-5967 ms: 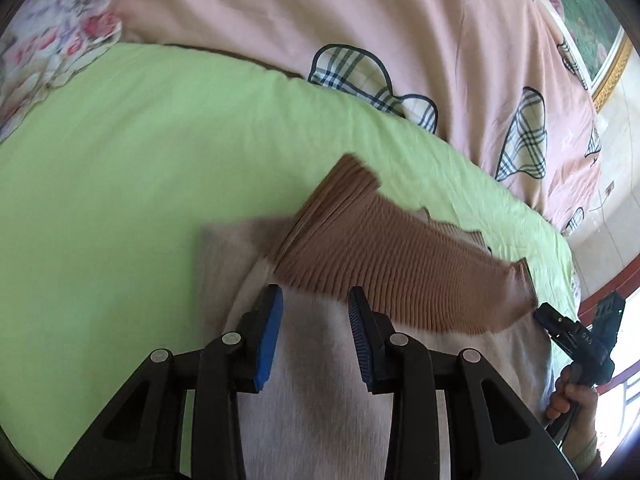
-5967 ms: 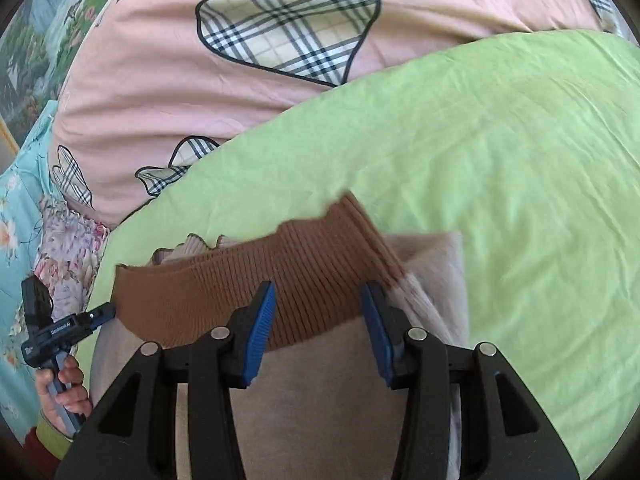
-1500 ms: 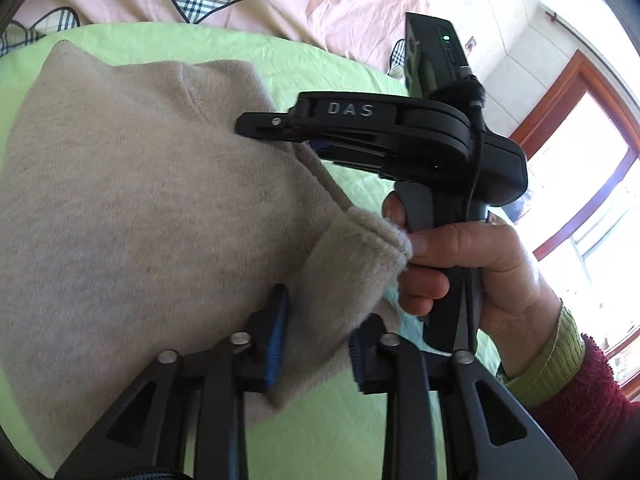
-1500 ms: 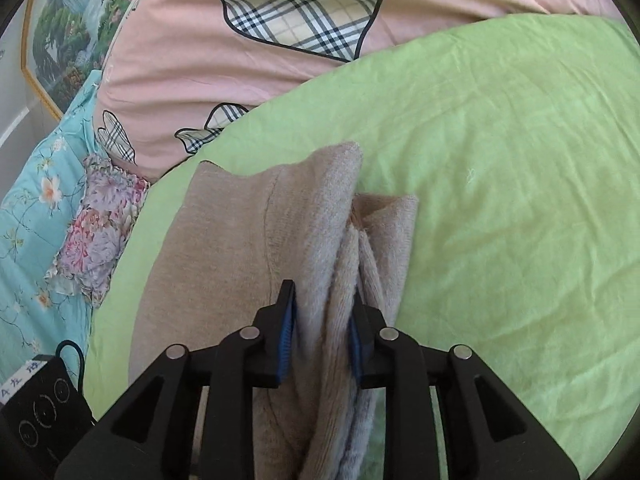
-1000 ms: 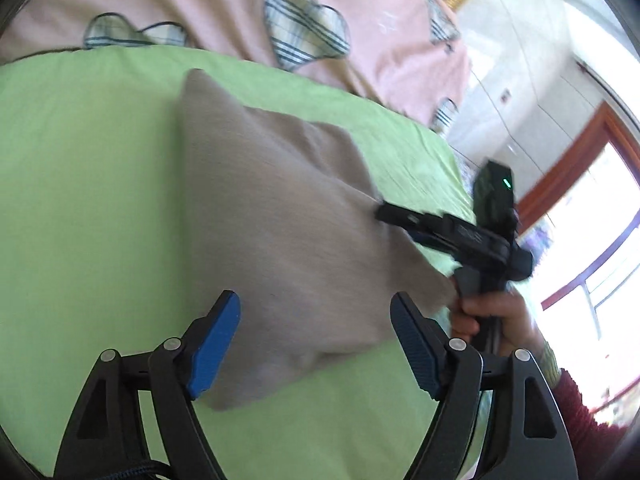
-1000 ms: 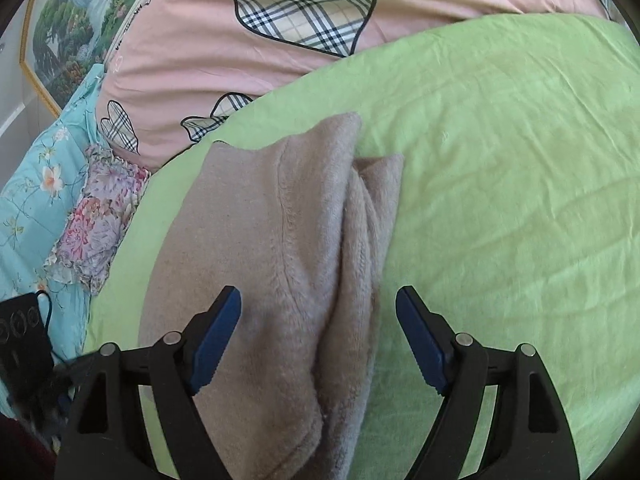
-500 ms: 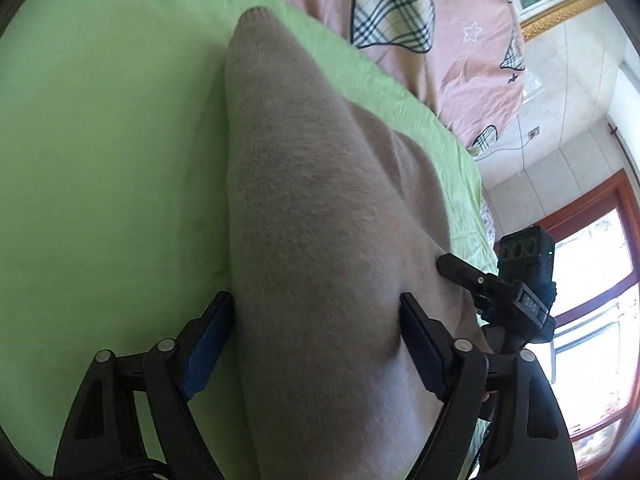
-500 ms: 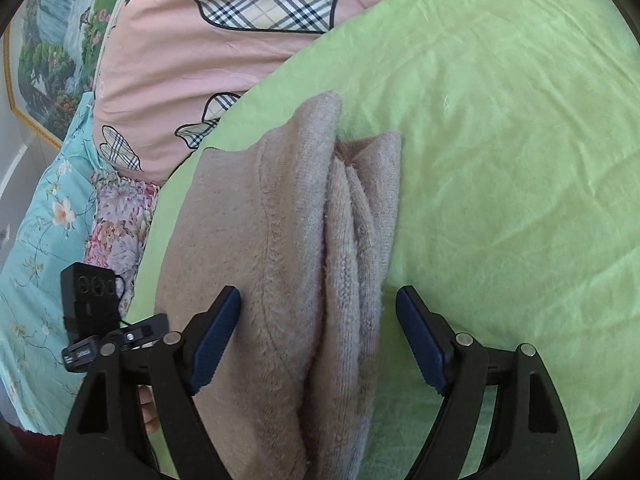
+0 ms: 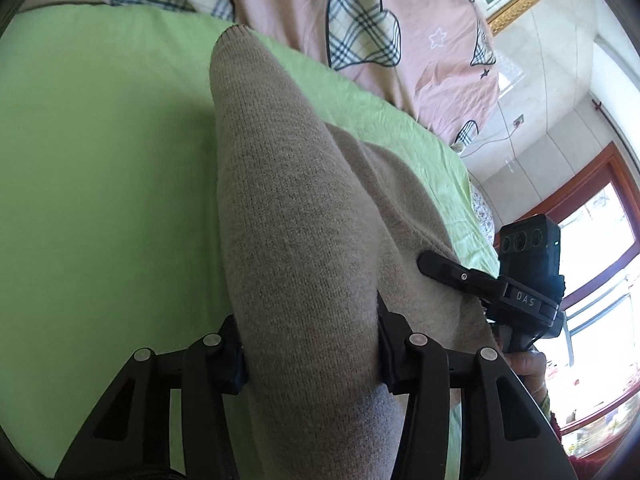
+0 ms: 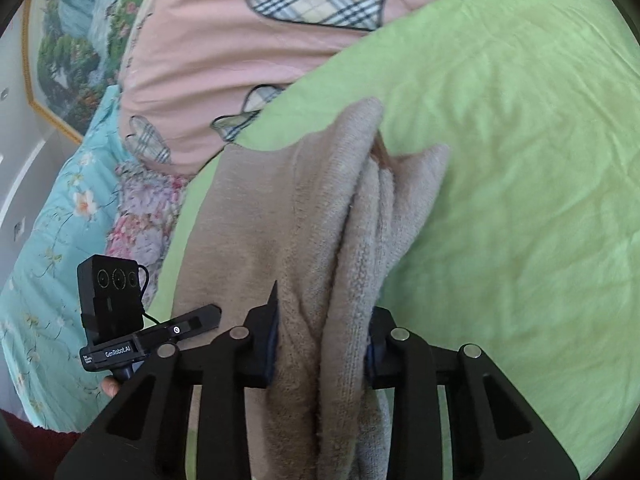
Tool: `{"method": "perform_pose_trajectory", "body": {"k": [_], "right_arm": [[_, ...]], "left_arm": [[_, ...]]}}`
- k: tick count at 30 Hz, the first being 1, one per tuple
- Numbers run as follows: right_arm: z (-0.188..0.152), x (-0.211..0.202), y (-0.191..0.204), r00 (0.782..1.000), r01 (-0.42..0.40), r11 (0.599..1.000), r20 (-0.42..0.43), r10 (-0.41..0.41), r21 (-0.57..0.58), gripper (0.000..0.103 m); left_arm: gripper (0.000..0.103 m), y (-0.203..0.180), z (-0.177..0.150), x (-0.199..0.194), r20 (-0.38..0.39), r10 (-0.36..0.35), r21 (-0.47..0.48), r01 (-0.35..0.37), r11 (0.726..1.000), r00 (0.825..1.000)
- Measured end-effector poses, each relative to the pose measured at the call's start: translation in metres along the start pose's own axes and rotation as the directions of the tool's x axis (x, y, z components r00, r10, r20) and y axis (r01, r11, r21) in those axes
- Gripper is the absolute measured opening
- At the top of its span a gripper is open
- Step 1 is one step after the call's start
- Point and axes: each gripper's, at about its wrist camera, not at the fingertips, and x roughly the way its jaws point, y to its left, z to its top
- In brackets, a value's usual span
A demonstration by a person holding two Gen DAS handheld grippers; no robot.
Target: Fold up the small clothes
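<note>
A folded beige knit garment (image 9: 288, 208) lies on the green sheet (image 9: 100, 168). My left gripper (image 9: 310, 350) is shut on its thick folded left edge, which bulges up between the jaws. My right gripper (image 10: 322, 344) is shut on the stacked open edges of the same garment (image 10: 280, 216) at its right side. The right gripper also shows in the left wrist view (image 9: 500, 284), and the left gripper shows in the right wrist view (image 10: 160, 328). A little brown ribbing (image 10: 380, 152) peeks out at the far end of the fold.
A pink quilt with plaid hearts (image 9: 360, 20) lies beyond the green sheet (image 10: 520, 160). A turquoise floral cover (image 10: 52, 240) lies at the left of the right wrist view. A window with a wooden frame (image 9: 592, 216) is at the right.
Both grippers were open around the garment's two sides half a second ago; now both have closed on it. Earlier the brown ribbed part lay exposed; now it is folded inside.
</note>
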Motion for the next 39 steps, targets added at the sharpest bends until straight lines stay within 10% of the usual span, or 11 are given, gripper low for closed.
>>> {"method": "perform_pose_trajectory", "body": {"k": [15,28,32,39], "right_arm": [[-0.068,0.092,0.095,0.983,-0.154,0.985,-0.116,0.145,-0.074,0.033],[-0.072,0.073,0.087,0.998,-0.005,0.998,-0.064,0.001,-0.057,0.055],[-0.049,0.05,0.105,1.0,0.018,0.994,0.026,-0.015,-0.11,0.055],[-0.026,0.108,0.11,0.984,0.142,0.983,-0.089,-0.153,-0.115,0.036]], "left_arm": [[0.05,0.085,-0.066,-0.115,0.057,0.111,-0.092,-0.105,0.99,0.992],[0.07,0.115,-0.075,-0.132,0.079,0.086,-0.184,-0.07,0.98,0.993],[0.077,0.13,-0.056,-0.146,0.106,0.127,-0.215,-0.102,0.971,0.986],[0.077,0.152,-0.027,-0.129,0.085,0.147,-0.262,-0.12,0.958,0.986]]}}
